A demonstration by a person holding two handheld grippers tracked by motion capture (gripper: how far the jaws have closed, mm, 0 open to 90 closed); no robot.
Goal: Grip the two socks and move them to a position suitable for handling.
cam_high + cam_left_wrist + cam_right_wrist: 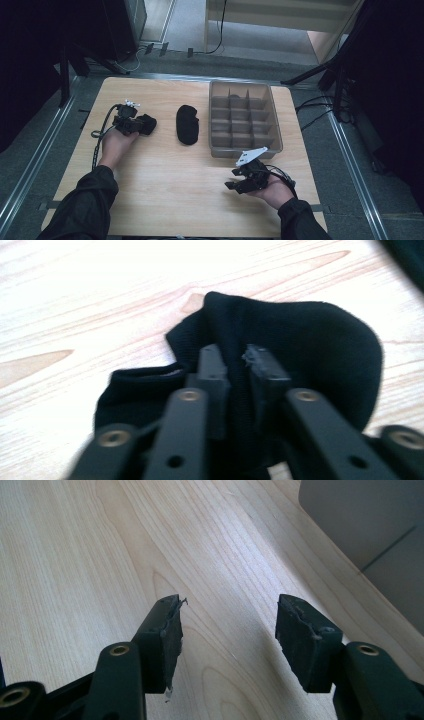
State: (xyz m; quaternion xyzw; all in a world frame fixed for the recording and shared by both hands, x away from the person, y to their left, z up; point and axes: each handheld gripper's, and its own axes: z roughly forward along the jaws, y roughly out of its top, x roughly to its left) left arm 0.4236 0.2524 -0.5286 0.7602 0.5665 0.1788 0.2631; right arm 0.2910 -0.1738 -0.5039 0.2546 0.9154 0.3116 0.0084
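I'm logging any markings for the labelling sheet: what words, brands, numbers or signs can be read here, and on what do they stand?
None can be read.
Black sock pinched by the left gripper: plain knit, no label showing.
Second black sock: no marking.
Grey divided tray: bare walls.
Right gripper, jaws open over the wooden table: no print on the pads.
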